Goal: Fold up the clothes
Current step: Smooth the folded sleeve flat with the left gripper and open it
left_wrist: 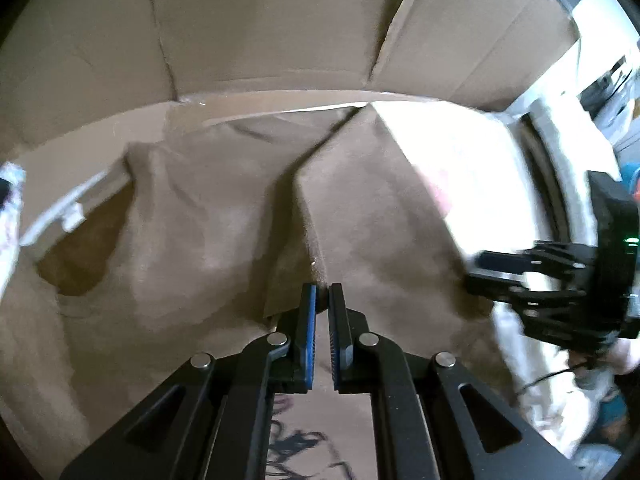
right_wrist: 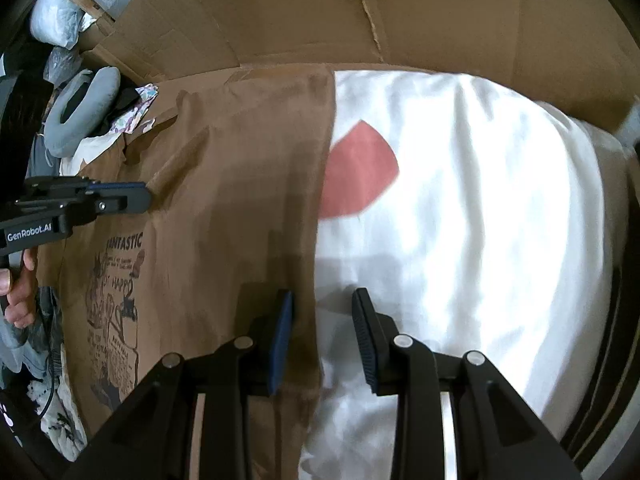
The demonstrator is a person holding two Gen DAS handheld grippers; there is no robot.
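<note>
I had the brown tee (right_wrist: 224, 184) spread flat over cardboard (right_wrist: 280, 12), filling the L half of the R wrist view, w/ its straight folded edge running from 12 down to 6. Soft matte cotton, a few shallow creases near the sleeve at 10 o'clock. Dark cartoon print (right_wrist: 116, 312) w/ lettering ("FANTASTIC", "HAPPY") sat at approx 8 o'clock on the fabric. Under it, to the R from 1 to 5 o'clock, lay a white garment (right_wrist: 480, 220), smoother and brighter, w/ a red rounded patch (right_wrist: 356, 172) partly covered by the brown edge.

My right gripper (right_wrist: 322, 300) was spread wide, straddling that brown edge: L pad over brown cloth, R pad over white, pinching nothing as far as I could see. Pads were blue, ribbed rubber on black linkage.

In the L wrist view the left gripper (left_wrist: 322, 292) had its pads pressed nearly together on a raised ridge of the brown tee (left_wrist: 208, 216); cloth rose in a peaked fold from the tips toward 12 o'clock. Seemed to be pinching it, though the contact was partly hidden by the pads. Fabric looked fuzzier and blurred there.

Cardboard was corrugated, tan, w/ torn seams and flaps standing up at 12. At 9 o'clock in the R view, a hand (right_wrist: 20, 284) gripped the handle of the left unit. Grey U-shaped neck pillow (right_wrist: 76, 112) and crumpled plastic bags (right_wrist: 60, 12) sat at 10–11 o'clock, off the cardboard
</note>
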